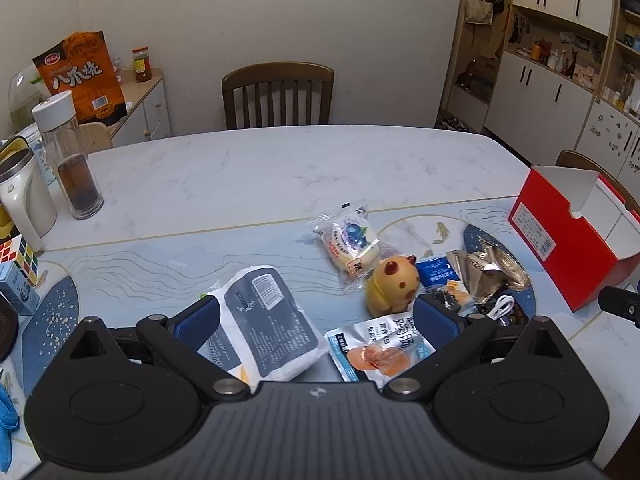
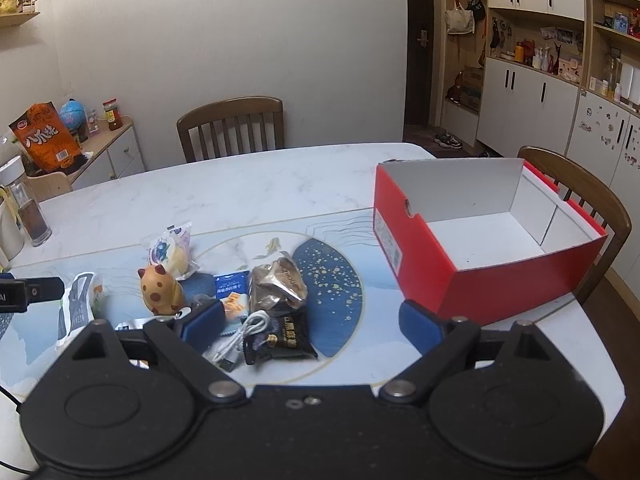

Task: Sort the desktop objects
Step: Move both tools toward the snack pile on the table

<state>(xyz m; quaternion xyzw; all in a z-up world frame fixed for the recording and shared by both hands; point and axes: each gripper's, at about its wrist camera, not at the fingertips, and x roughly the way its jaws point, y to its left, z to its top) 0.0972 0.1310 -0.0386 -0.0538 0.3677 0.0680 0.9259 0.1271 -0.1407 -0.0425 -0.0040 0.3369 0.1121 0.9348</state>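
Both the left tongs (image 1: 316, 316) and the right tongs (image 2: 312, 320) are held wide open, and nothing is gripped. The things to be sorted lie heaped on the near bench (image 2: 248, 196) — a white pouch (image 1: 264, 312), a bread packet (image 1: 352, 244), a toy figure (image 2: 160, 288), a foil wrapper (image 2: 276, 284), a black sachet (image 2: 284, 336) and a white cable (image 2: 244, 332). The packets are judged light, soft and slippery, best pinched at a sealed edge; the toy seems rigid and is best taken across its body. The cable may snag. The red box (image 2: 472, 280) stands empty at the right, well clear.
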